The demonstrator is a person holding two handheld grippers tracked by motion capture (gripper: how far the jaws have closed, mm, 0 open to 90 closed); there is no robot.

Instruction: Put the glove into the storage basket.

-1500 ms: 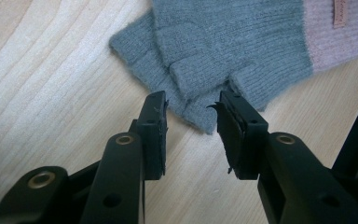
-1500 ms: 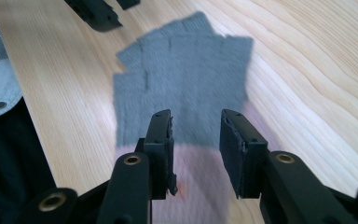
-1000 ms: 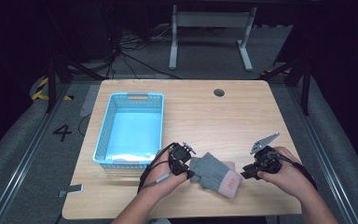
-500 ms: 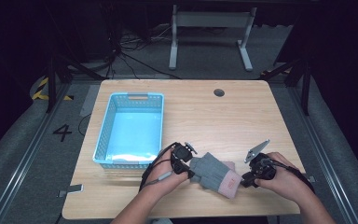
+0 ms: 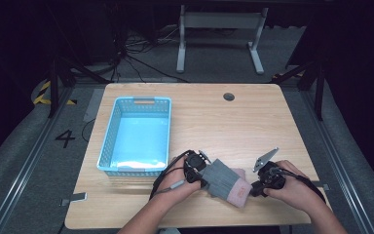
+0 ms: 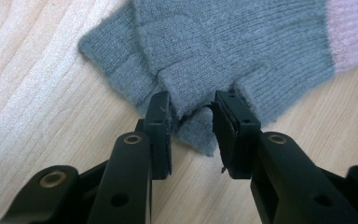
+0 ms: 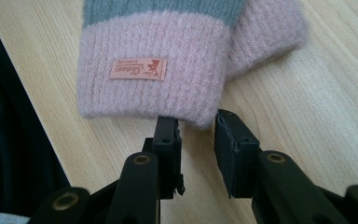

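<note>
Right gripper has slid in toward the knit item since a second ago, now at its pink cuff; left gripper has kept its place at the grey end.

Grey-and-pink knitted mitten lies flat near the table's front edge, between the two hands. Blue plastic basket sits just left of the left hand, close by. Wide bare tabletop lies beyond and to the right; little room remains toward the front edge.

Left gripper view: jaws part-open, straddling a fold of the mitten's grey edge, fabric between the pads, not clearly pinched.

Right gripper view: jaws open, tips at the pink cuff's hem, the cuff corner just above the gap. Small label on the cuff faces up.
</note>
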